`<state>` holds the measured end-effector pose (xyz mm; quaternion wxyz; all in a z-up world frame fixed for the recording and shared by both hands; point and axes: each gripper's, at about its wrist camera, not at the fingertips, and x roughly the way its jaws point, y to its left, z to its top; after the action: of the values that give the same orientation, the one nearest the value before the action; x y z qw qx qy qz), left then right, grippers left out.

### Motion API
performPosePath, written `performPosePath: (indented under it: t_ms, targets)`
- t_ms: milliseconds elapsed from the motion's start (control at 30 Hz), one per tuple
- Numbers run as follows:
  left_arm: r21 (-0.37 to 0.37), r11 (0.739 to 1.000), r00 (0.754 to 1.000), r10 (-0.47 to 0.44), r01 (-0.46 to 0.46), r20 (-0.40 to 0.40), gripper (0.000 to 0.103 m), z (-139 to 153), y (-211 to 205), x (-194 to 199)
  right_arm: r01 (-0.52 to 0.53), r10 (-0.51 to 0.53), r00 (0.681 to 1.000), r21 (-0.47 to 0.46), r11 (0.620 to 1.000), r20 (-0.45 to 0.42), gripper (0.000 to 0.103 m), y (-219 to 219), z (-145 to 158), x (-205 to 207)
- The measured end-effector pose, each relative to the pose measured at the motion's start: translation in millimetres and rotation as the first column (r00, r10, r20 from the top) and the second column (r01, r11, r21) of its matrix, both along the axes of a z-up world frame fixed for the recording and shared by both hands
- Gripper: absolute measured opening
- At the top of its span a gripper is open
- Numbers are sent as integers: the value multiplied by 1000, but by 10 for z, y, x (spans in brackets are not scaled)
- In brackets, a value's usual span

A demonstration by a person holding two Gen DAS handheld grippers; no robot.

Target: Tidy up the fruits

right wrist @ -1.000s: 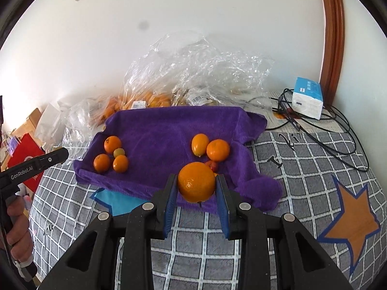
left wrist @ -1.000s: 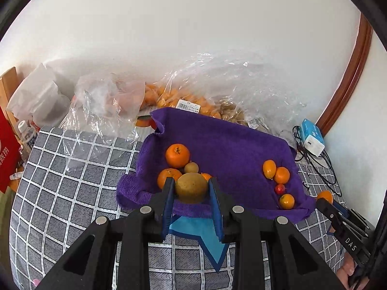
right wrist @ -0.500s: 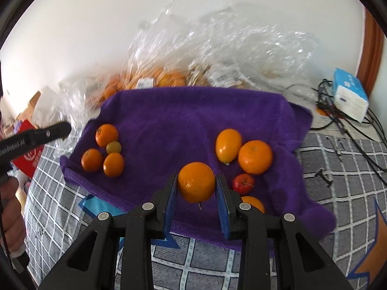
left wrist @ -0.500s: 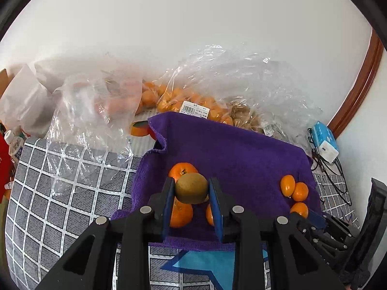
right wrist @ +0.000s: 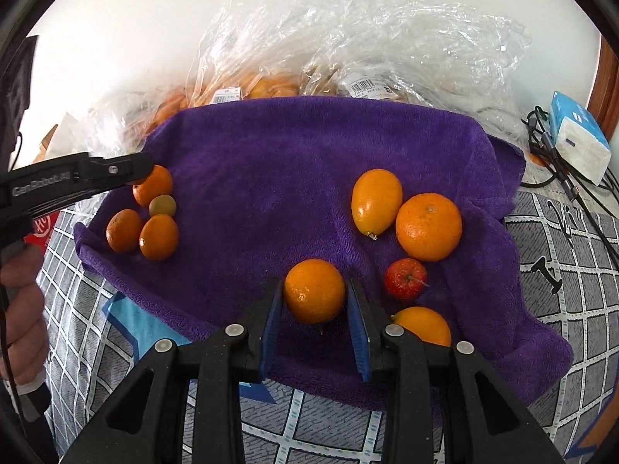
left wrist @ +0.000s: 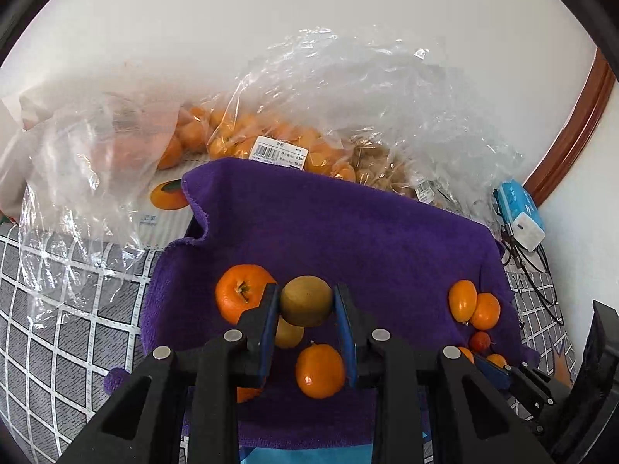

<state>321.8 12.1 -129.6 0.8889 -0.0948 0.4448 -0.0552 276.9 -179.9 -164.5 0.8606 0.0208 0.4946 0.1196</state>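
Both hands loaded: my left claw (left wrist: pixel 306 301) is clamped on a brownish-green kiwi (left wrist: pixel 306 301), pads tight against its sides, and my right claw (right wrist: pixel 314 292) is clamped on an orange (right wrist: pixel 314 290). I'm over the purple towel (right wrist: pixel 271 162), which lies on a checked bedspread (right wrist: pixel 580 255), so this reads to me as the carry-and-place step, fruit going to its own group. From the left camera the kiwi hangs above the left cluster: a big orange (left wrist: pixel 241 294) at nine o'clock of the claw, a small greenish fruit (left wrist: pixel 288 334) just under it at seven, another orange (left wrist: pixel 320 370) at six. From the right camera, the right group sits at two to four o'clock of the held orange: an oval orange fruit (right wrist: pixel 376 201), a round orange (right wrist: pixel 428 227) touching it, a small red apple (right wrist: pixel 405 279) and one more orange (right wrist: pixel 423 326) by my right finger. Bags of fruit (left wrist: pixel 247 139) wait at twelve. Next, I reckon, lower each piece onto bare towel beside its cluster, then part the pads gently so nothing rolls or knocks a neighbour.
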Motion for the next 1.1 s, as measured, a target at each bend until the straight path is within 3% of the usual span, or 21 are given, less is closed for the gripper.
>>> performPosePath:
  t_ms: [100, 167, 500, 733, 900, 1100]
  targets:
    - [-3, 1000, 1000, -13, 13, -7, 27, -58, -63, 46, 4, -5, 1000, 16, 1000, 29, 52, -36, 72, -57]
    - [0, 1000, 1000, -23, 23, -16, 27, -99, -113, 75, 5, -5, 999, 11, 1000, 44, 55, -48, 125, -102]
    - [37, 998, 998, -48, 50, -50, 27, -265, -306, 175, 70, -74, 989, 31, 997, 125, 55, -314, 373, -291]
    - [64, 998, 997, -23, 28, -77, 27, -314, -333, 177, 125, -125, 985, 7, 992, 121, 55, -400, 319, -315]
    - [98, 995, 998, -22, 28, -60, 40, -206, -347, 75, 175, -175, 981, 8, 984, 82, 55, -513, 272, -356]
    - [104, 994, 1000, -19, 20, -9, 49, 97, -267, -264, 233, -235, 970, 45, 971, 62, 55, -642, 438, -508]
